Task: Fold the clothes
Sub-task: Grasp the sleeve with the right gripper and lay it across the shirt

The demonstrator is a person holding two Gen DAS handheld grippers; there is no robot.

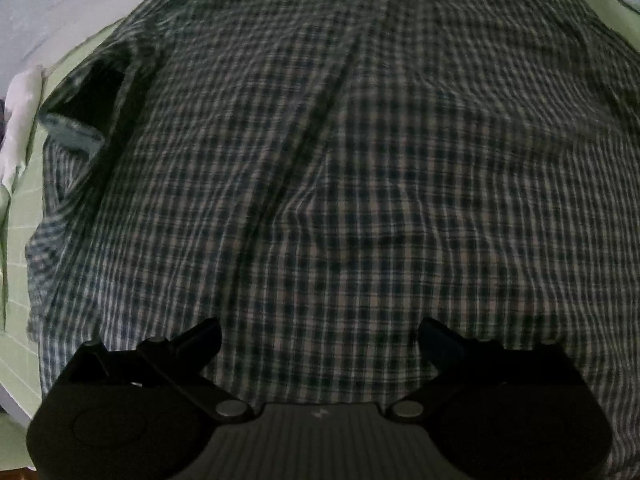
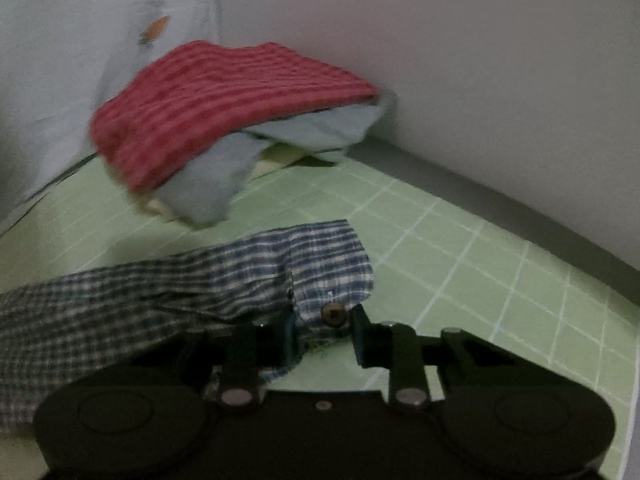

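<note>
— One checked shirt (image 1: 340,168) fills nearly the whole left wrist view, spread over the green grid mat (image 1: 20,216), dark blue and white squares with long creases running down it.

— Where is its sleeve?

— In the right wrist view the sleeve (image 2: 168,292) stretches across the mat from the left, and its cuff (image 2: 332,280), with a brown button (image 2: 333,313), ends right at the right gripper (image 2: 320,328).

— Is that claw pinching the cuff?

— The cuff's edge and the button lie between the two fingers. The left finger is partly buried in the cloth; the right fingertip (image 2: 362,332) stands just beside the button, with a sliver of mat showing. The jaws are narrowed around the cuff, but I cannot tell whether the pads actually press on it.

— And the other claw?

— The left gripper (image 1: 320,340) hangs above the shirt's body with its fingers spread wide, nothing between them but the fabric below.

— What lies around the shirt?

— Behind the cuff, near the corner of the white walls (image 2: 500,80), sits a pile: a red striped cloth (image 2: 224,100) on top of a pale blue garment (image 2: 208,188). In the left wrist view a white cloth (image 1: 20,120) lies at the mat's left edge, beside the shirt's dark collar opening (image 1: 92,96).
</note>
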